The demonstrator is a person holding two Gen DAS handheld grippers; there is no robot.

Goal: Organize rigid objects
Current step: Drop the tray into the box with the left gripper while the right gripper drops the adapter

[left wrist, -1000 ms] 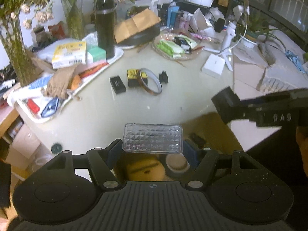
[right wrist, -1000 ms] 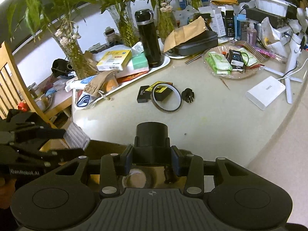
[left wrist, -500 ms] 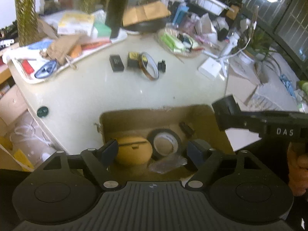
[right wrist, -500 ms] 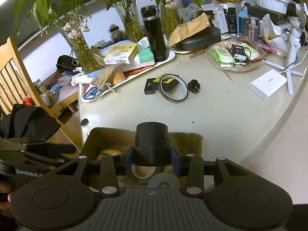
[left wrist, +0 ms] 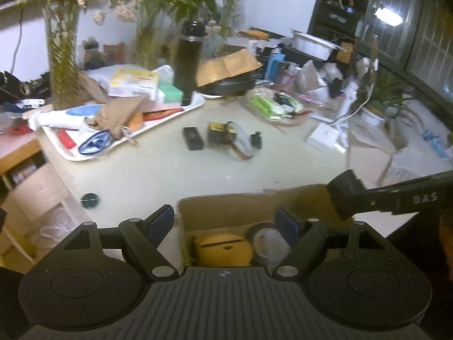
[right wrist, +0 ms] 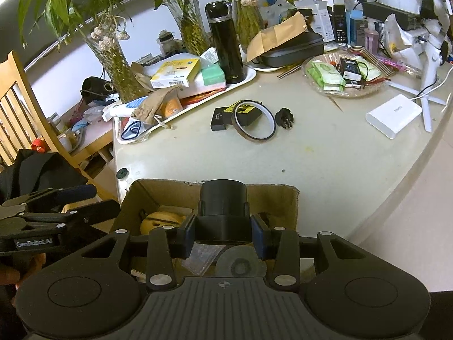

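- The black cylinder (right wrist: 223, 212) sits clamped between the blue pads of the right gripper (right wrist: 223, 233), upright, held over the open cardboard box (right wrist: 271, 198) at the near edge of the table (right wrist: 325, 170).
- Inside the box lie a yellow round case (right wrist: 161, 221), a grey disc (right wrist: 240, 265) and a clear plastic piece (right wrist: 202, 256) (partly hidden by the gripper).
- The left gripper (left wrist: 226, 221) stands wide with nothing between its fingers; its jaws have just been opening. Through the gap the left camera shows the same box (left wrist: 226, 206), the yellow case (left wrist: 223, 248) and a roll of tape (left wrist: 267, 242).
- Farther out on the table: a small black box (right wrist: 219, 118), a yellow-labelled black block (right wrist: 246, 112) ringed by a brown tape loop (right wrist: 253, 124), and a black plug (right wrist: 284, 118) just beside it.
- A white tray (right wrist: 240, 82) beyond holds a black flask (right wrist: 225, 45) standing upright, boxes and a cloth pouch (right wrist: 157, 103).
- A white box (right wrist: 393, 114) rests near the right rim; a wooden chair (right wrist: 17, 107) stands at left.
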